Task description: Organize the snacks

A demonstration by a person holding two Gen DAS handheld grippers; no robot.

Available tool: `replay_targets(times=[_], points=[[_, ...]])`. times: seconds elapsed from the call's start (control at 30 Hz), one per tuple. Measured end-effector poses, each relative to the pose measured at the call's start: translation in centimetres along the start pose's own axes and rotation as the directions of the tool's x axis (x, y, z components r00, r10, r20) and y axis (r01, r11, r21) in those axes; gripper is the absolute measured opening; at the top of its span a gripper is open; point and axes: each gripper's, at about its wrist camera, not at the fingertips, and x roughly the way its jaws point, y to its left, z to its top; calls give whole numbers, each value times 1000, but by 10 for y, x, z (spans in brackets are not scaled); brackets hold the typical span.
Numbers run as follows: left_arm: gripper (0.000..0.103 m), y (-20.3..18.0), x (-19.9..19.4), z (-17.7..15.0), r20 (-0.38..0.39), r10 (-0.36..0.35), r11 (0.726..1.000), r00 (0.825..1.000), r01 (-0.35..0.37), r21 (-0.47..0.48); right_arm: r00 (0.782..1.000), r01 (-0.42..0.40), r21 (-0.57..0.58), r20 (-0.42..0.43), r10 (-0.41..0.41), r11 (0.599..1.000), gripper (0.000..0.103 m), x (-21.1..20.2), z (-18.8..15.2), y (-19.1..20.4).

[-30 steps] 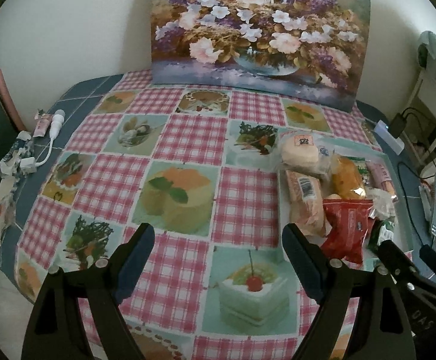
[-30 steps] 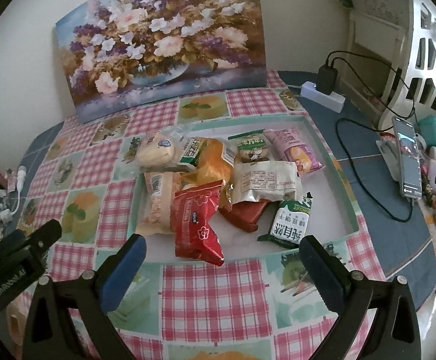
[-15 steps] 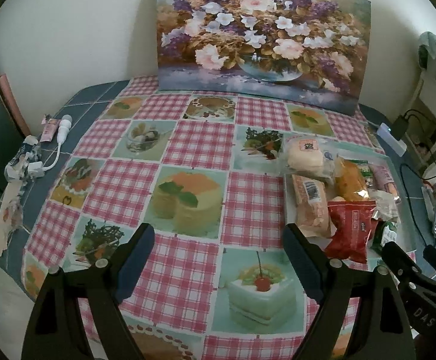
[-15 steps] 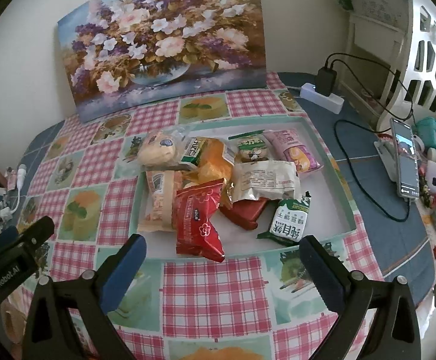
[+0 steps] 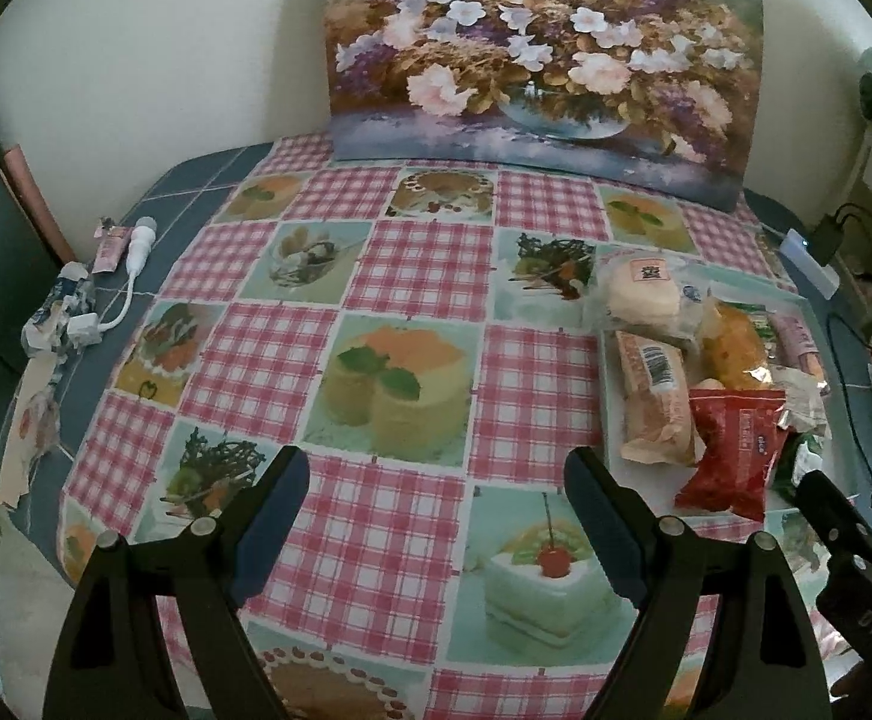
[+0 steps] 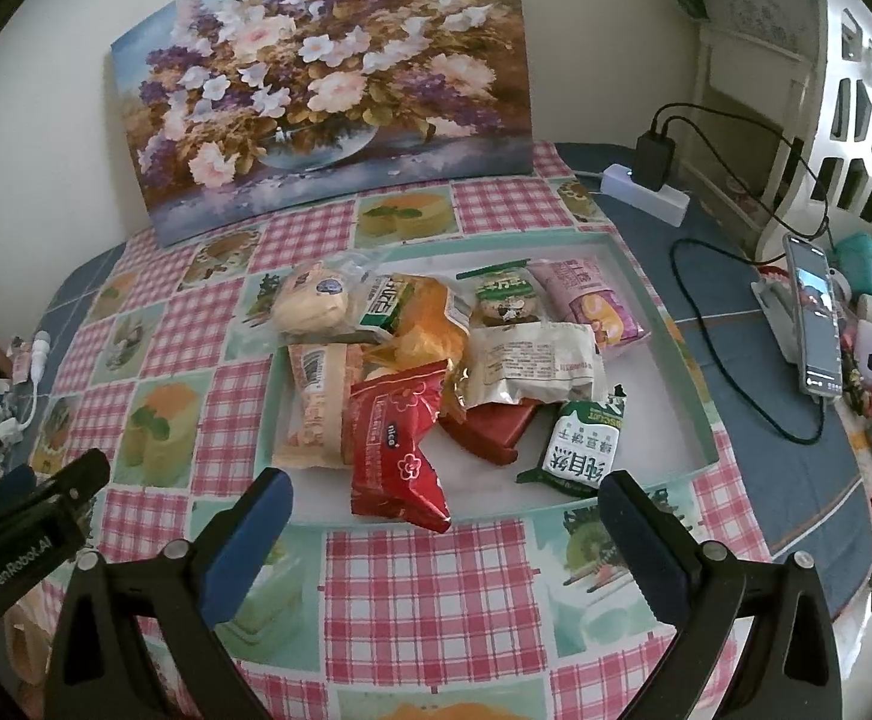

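- Holding above the near edge of the checked tablecloth (image 5: 423, 276), the left gripper (image 5: 436, 516) has its jaws spread wide with nothing between them.
- The right gripper (image 6: 445, 531) is likewise spread and empty, poised just short of the shallow white tray (image 6: 676, 360).
- The snacks lie heaped inside that tray: a red packet (image 6: 393, 450) nearest the right gripper, directly ahead of its jaws, overhanging the tray's near rim.
- Left of it lies a long bread pack (image 6: 315, 408); beyond that, a round bun (image 6: 312, 303) at the tray's far left corner.
- An orange bag (image 6: 429, 324) and a pale crumpled wrapper (image 6: 532, 363) sit mid-heap; a green-and-white biscuit pack (image 6: 580, 450) lies ahead and to the right, a flat dark-red bar (image 6: 490, 429) just behind it.
- A cookie pack (image 6: 505, 294) and a pink pack (image 6: 592, 300) sit farthest away.
- Key relation: the red packet's long axis runs roughly away from the right gripper, leaning slightly left, so the jaws would span its short width.
- From the left gripper the heap lies ahead and well to the right; the right gripper is clearly nearer.
- Judgement: the tumbled pile fits either snacks gathered into the tray or snacks awaiting sorting; the frames do not settle which.
- Risk: overlapping wrappers may drag neighbours along.
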Motion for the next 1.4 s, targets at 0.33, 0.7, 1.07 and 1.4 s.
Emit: replay_targets(times=[0.33, 0.7, 1.07, 1.4], points=[[87, 1, 4, 1, -12, 23, 1000, 1000, -23, 7, 1000, 3, -1, 5, -3, 1000, 103, 1, 1, 1], [87, 1, 8, 1, -29, 30, 1000, 999, -30, 9, 1000, 3, -1, 8, -3, 1000, 103, 2, 2, 1], [87, 2, 9, 1, -36, 33, 999, 999, -33, 3, 1000, 3, -1, 7, -3, 1000, 103, 2, 1, 1], [87, 2, 9, 1, -35, 33, 999, 999, -33, 2, 1000, 4, 0, 8, -4, 1000, 103, 2, 0, 2]])
